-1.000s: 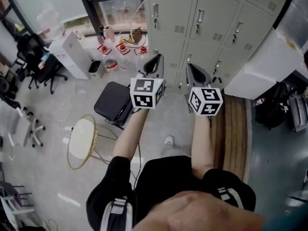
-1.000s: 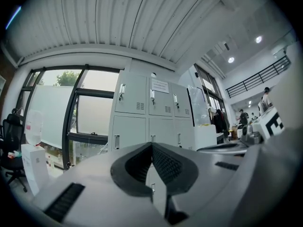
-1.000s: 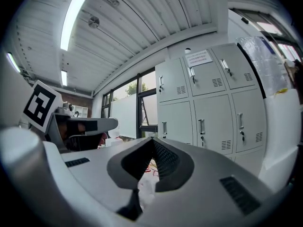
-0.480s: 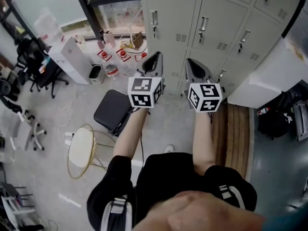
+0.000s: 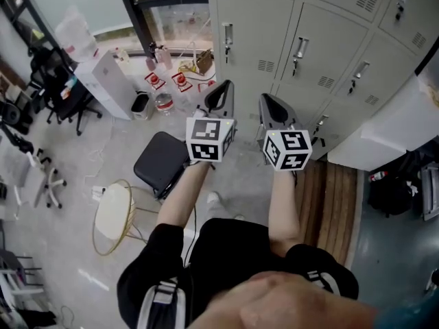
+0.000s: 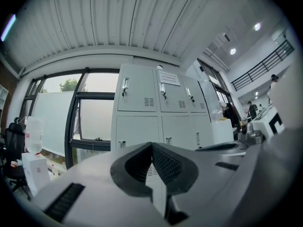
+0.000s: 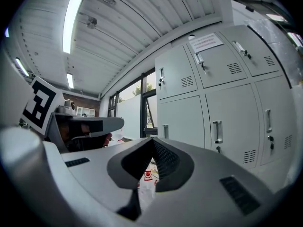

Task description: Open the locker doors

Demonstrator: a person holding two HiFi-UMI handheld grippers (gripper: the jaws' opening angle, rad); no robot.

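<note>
A bank of grey metal lockers [image 5: 255,27] fills the top of the head view, every door closed, each with a small upright handle [image 5: 227,33]. My left gripper [image 5: 223,90] and right gripper [image 5: 266,101] are held out side by side, level, pointing at the lockers' lower rows but still apart from them. Both are shut with nothing between the jaws. In the left gripper view the left gripper [image 6: 152,145] faces the locker fronts [image 6: 156,108]. The right gripper [image 7: 152,141] has the lockers [image 7: 227,108] to its right.
A black stool [image 5: 161,157] and a round yellow-rimmed side table [image 5: 113,211] stand on the floor to the left. Red-capped water jugs [image 5: 180,81] and a white cabinet [image 5: 104,79] sit by the window. A wooden bench [image 5: 336,197] and white counter [image 5: 387,132] lie right.
Both grippers have moved forward together toward the lockers, which now sit lower and larger in the head view. Both stay shut.
</note>
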